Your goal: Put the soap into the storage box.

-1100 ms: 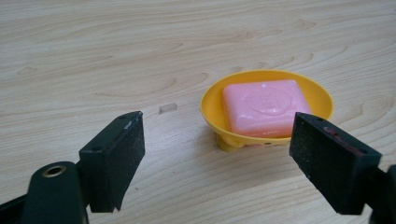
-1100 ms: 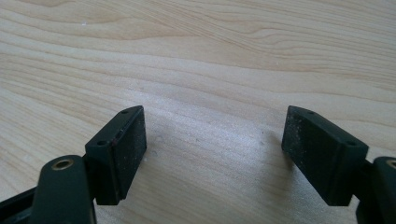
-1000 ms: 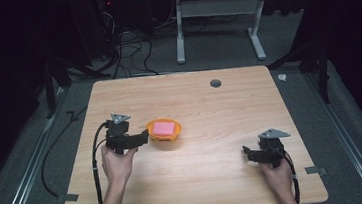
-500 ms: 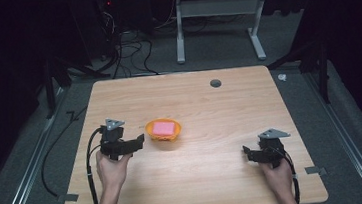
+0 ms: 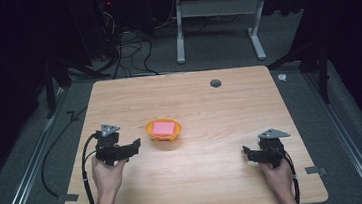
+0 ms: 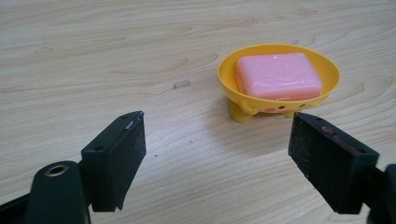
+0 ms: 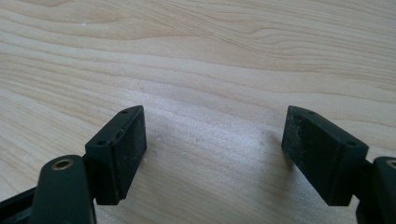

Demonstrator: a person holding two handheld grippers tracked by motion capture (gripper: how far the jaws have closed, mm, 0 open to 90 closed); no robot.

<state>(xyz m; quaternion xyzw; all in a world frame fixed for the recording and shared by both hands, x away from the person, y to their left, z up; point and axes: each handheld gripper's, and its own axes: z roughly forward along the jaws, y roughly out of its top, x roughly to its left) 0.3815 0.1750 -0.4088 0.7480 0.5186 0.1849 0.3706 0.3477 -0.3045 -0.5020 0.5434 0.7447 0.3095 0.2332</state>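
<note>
An orange soap dish stands near the middle of the wooden table, with a pink bar of soap lying in it. My left gripper is held a short way left of the dish and nearer to me, open, nothing between its jaws. In the left gripper view the dish sits ahead and slightly to the right. My right gripper rests low at the front right of the table, open over bare wood.
A round cable hole is at the table's far side. A tiny clear scrap lies on the wood left of the dish. Bits of tape mark the front corners. Cables and a desk frame stand on the floor behind.
My left gripper has drawn back from the soap dish, toward me and to the left. The right gripper has stayed put.
</note>
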